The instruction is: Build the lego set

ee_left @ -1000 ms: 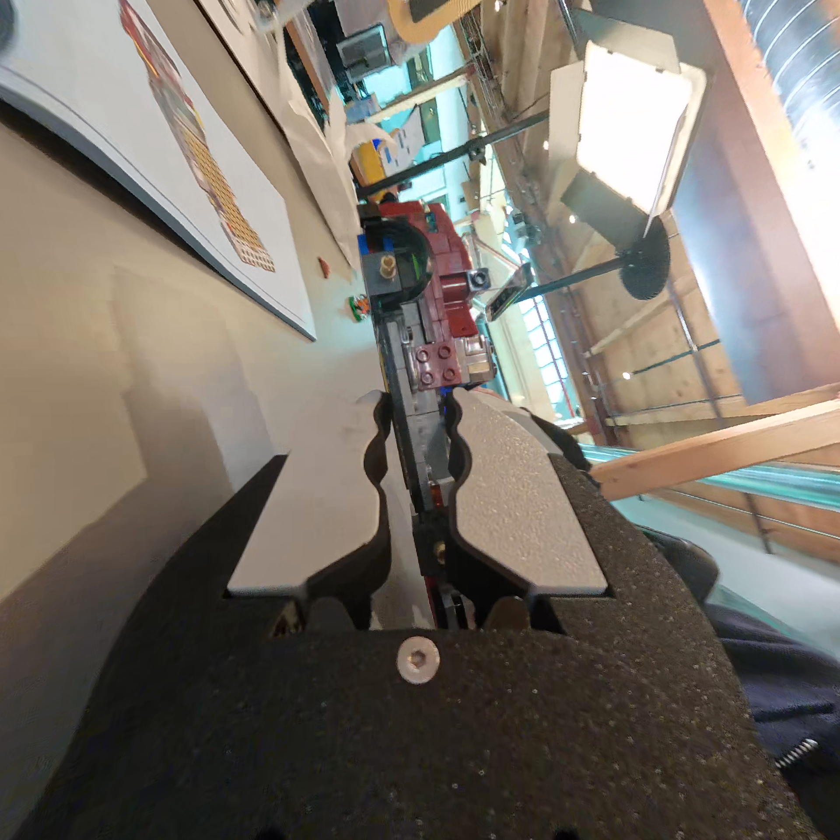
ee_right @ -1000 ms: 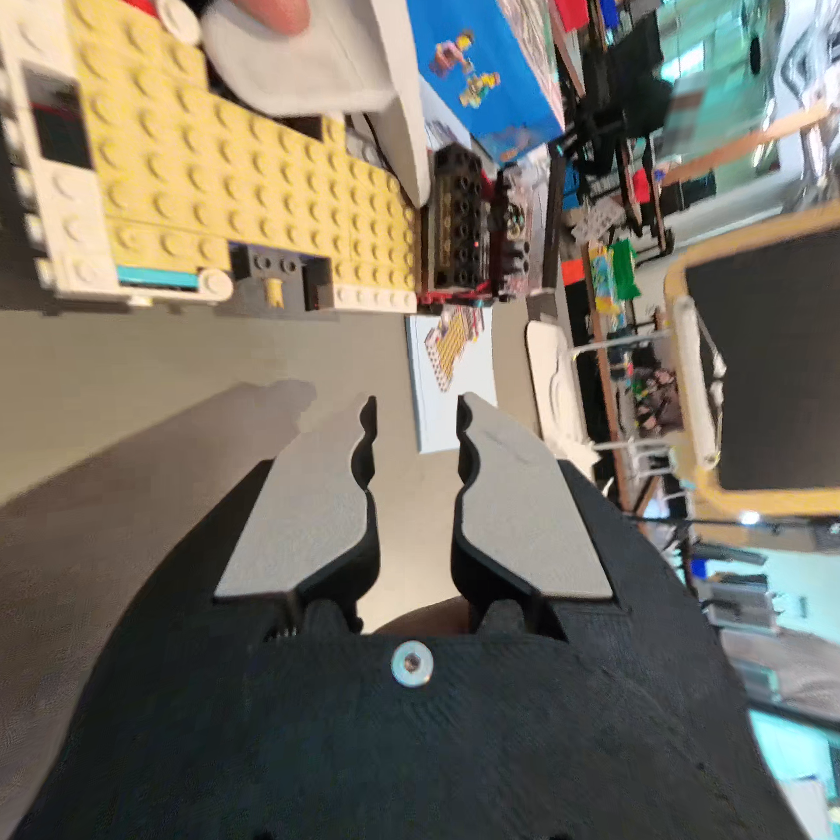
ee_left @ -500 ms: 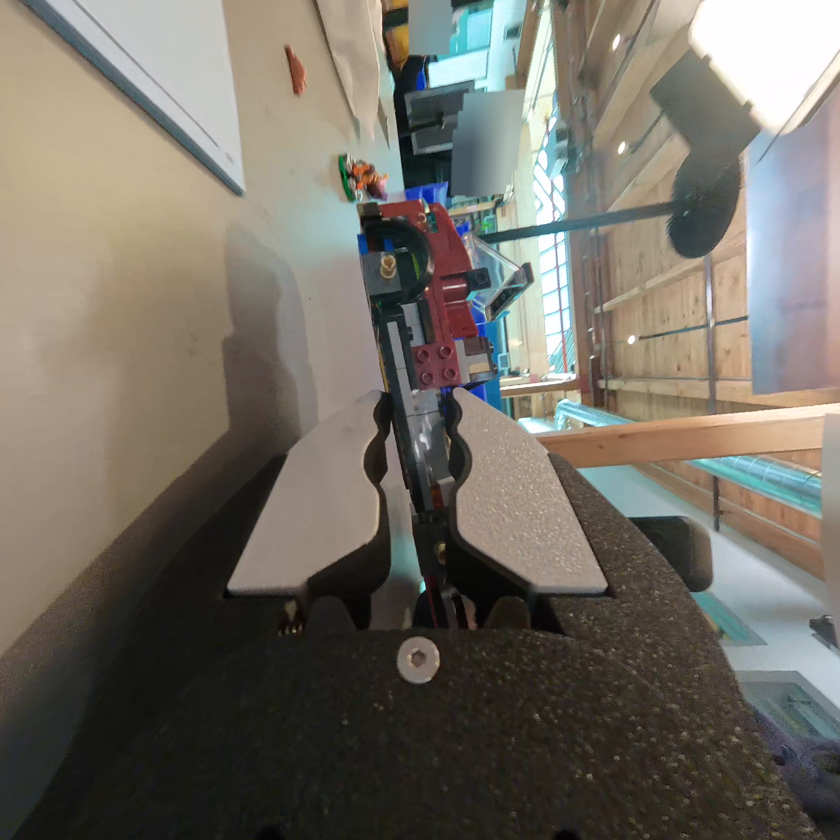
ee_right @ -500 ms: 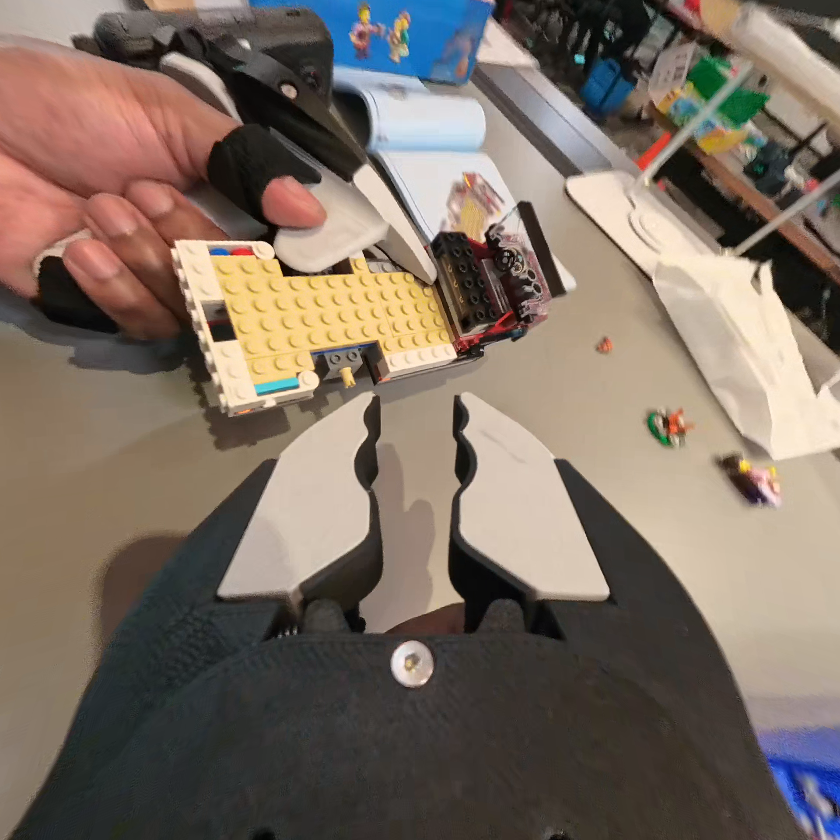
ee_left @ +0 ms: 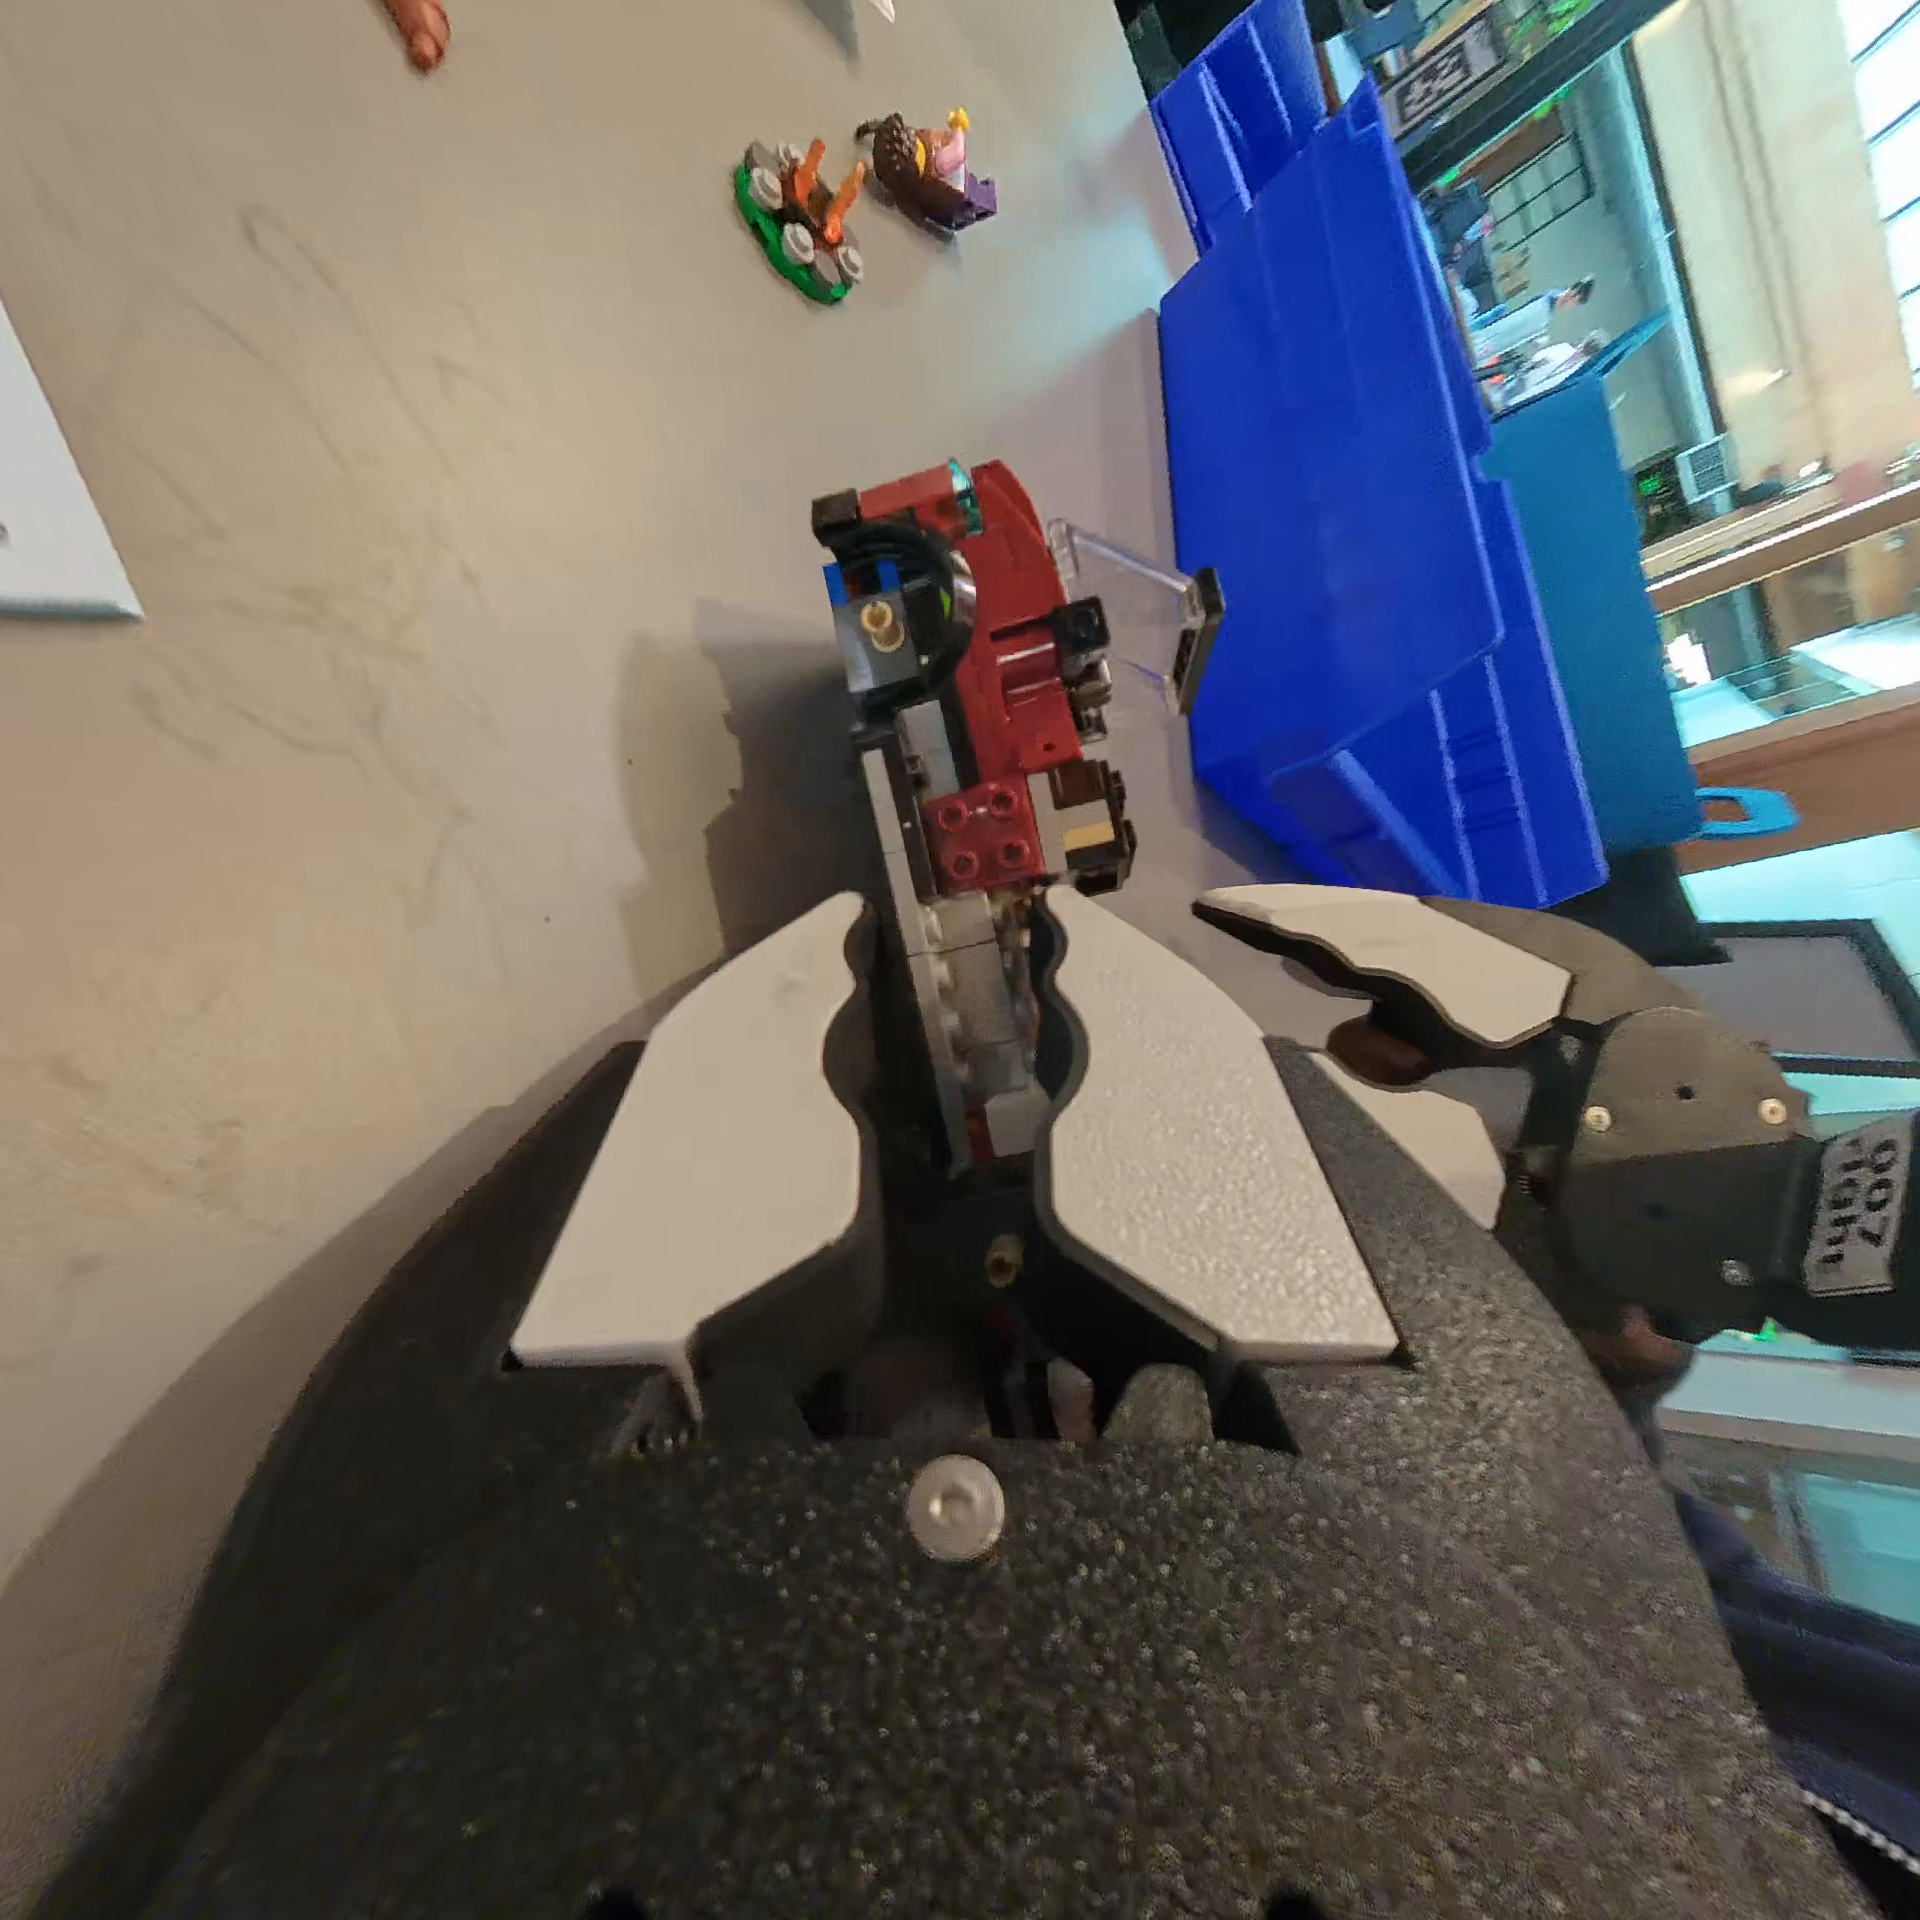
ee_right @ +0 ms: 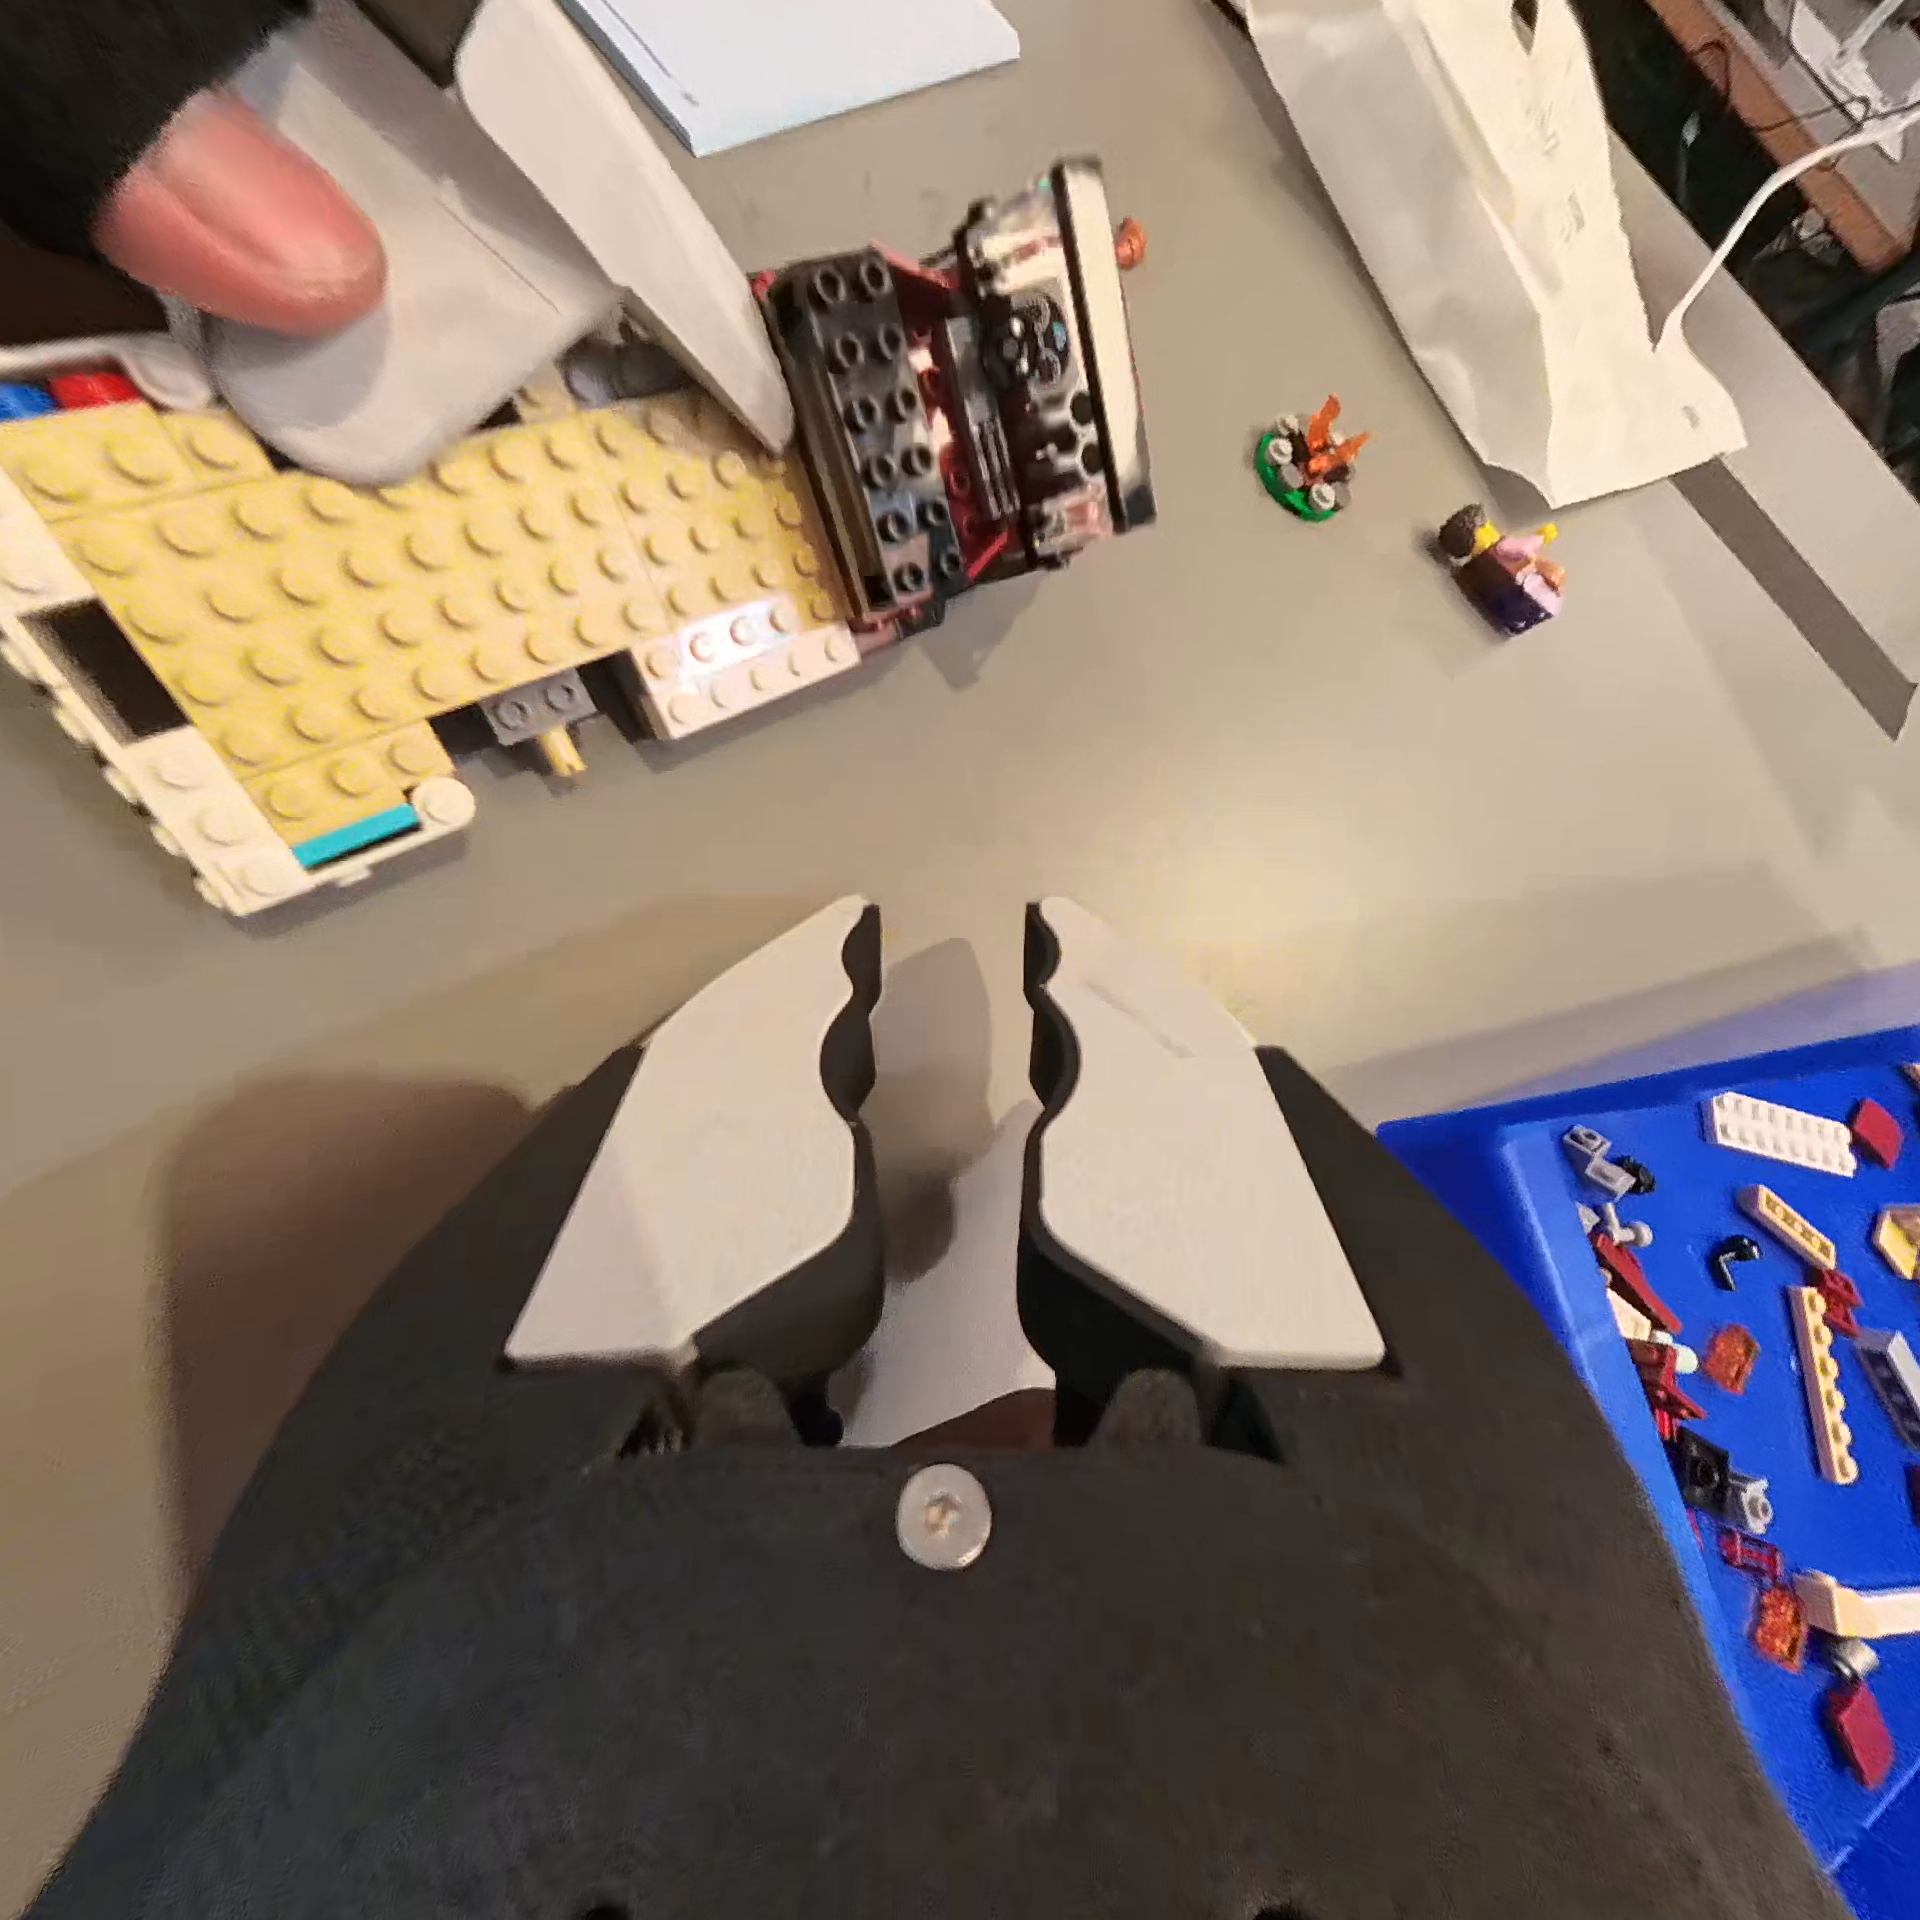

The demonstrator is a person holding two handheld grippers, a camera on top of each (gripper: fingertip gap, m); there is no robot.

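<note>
— Grey tabletop (ee_right: 1195, 790) fills both views. What sits at the left of the right wrist view?

— Upper left, a hand (ee_right: 218, 208) holds the left gripper (ee_left: 951, 935), whose grey fingers (ee_right: 623, 239) are clamped on a brick-built vehicle (ee_right: 436, 582): tan studded plates with white edging, and a black and dark-red front end pointing toward the frame's centre.

— And in the left wrist view?

— That same model runs up the middle of the frame, edge-on, with grey plates pinched between the two pads and the dark-red cab (ee_left: 987, 644) beyond the fingertips.

— Moving right?

— The right gripper (ee_right: 951, 935) is at lower centre of its own view, its fingers a little apart with only bare table between them, well short of the model. In the left view it shows at the right edge, just beside the left gripper.

— Further right?

— A small green round build with orange pieces (ee_right: 1311, 462), a minifigure lying on its side (ee_right: 1501, 571), a white paper bag (ee_right: 1496, 229) at upper right, and a blue bin of loose bricks (ee_right: 1558, 1174) at lower right.
</note>
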